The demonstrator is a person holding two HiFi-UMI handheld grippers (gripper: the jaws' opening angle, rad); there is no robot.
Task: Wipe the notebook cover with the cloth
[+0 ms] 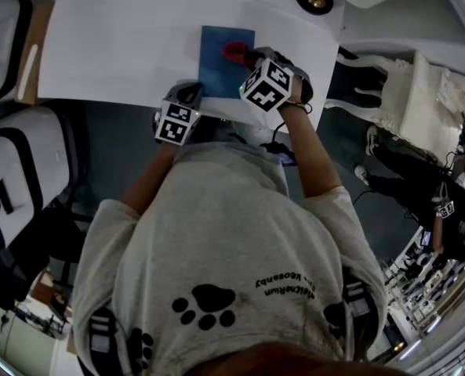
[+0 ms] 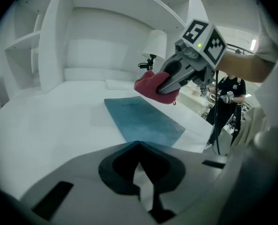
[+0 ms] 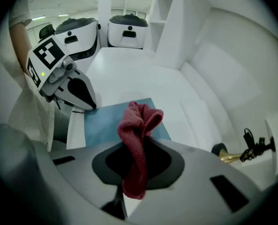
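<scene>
Right hand-held gripper [image 3: 137, 146] pinching red cloth [image 3: 139, 121] over notebook [image 3: 103, 123], left hand-held gripper [image 2: 139, 143] closed at its corner

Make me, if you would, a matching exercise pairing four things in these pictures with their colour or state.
Things:
1. cloth
2. notebook
3. left gripper
4. right gripper

Colour or state:
A. blue, lying flat on the white table
B. jaws shut on the cloth
C. red, bunched up
D. jaws together at the notebook's near edge

Pairs: 1-C, 2-A, 3-D, 4-B
</scene>
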